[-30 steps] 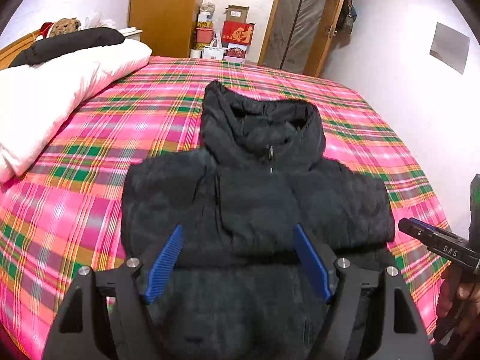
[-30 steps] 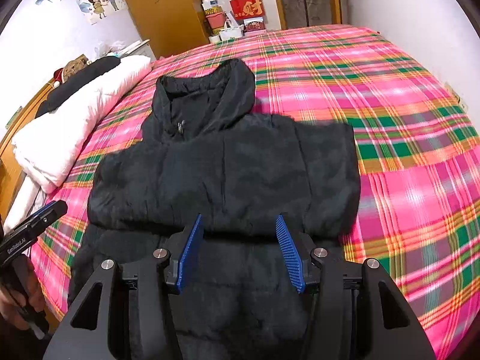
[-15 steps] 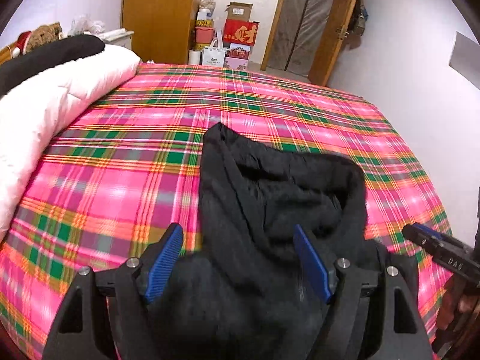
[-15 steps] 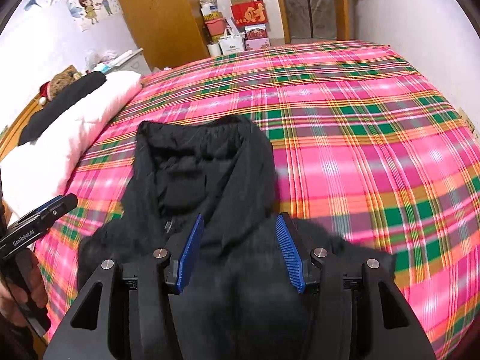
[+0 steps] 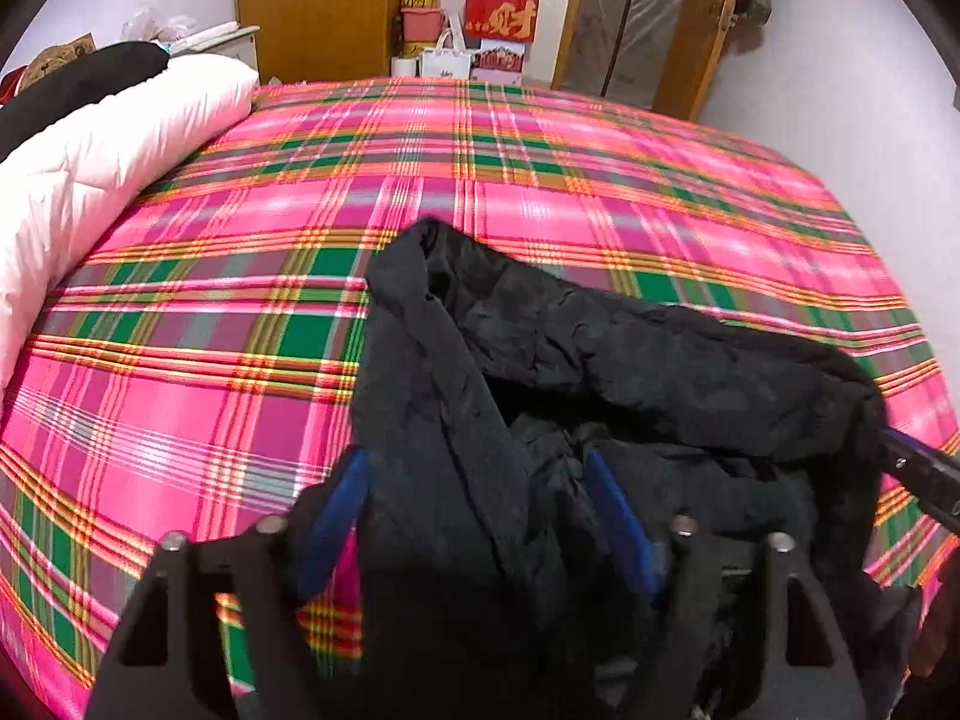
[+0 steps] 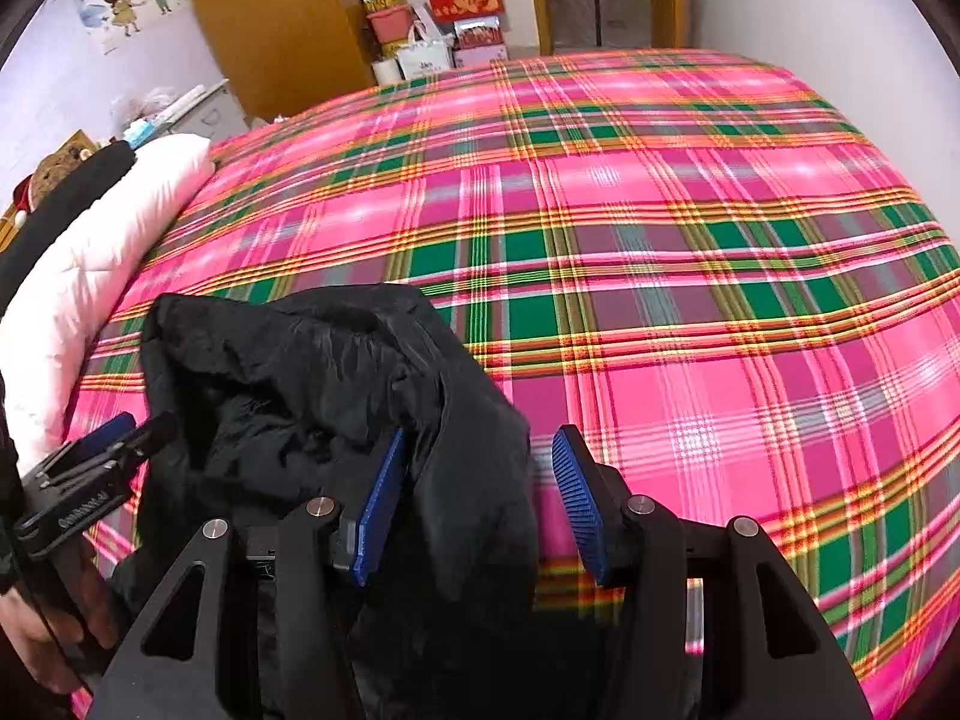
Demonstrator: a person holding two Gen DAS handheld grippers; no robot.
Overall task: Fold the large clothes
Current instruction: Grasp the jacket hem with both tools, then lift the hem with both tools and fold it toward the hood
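A black hooded jacket lies on the pink plaid bed [image 5: 540, 180], and only its hood end shows. My left gripper [image 5: 477, 510] straddles the hood's [image 5: 600, 348] left edge. Its jaws are closing with the fabric between them, and a strip of sheet still shows beside the left pad [image 5: 336, 510]. My right gripper [image 6: 480, 498] straddles the hood's [image 6: 288, 372] right edge. It is closing too, with a gap of sheet before the right pad [image 6: 579, 504]. Each gripper shows in the other's view: the right gripper [image 5: 918, 474], and the left gripper [image 6: 90, 480] held by a hand [image 6: 36, 630].
A white duvet [image 5: 90, 180] with a black cloth [image 5: 78, 78] on top lies along the bed's left side. Beyond the far edge stand a wooden wardrobe [image 5: 312, 6], stacked boxes and bags [image 5: 480, 30] and a door [image 5: 648, 18]. Bare plaid sheet [image 6: 720, 300] stretches ahead and to the right.
Both grippers have travelled forward over the jacket, from its body to the hood. Both pairs of jaws have narrowed around the hood's side edges.
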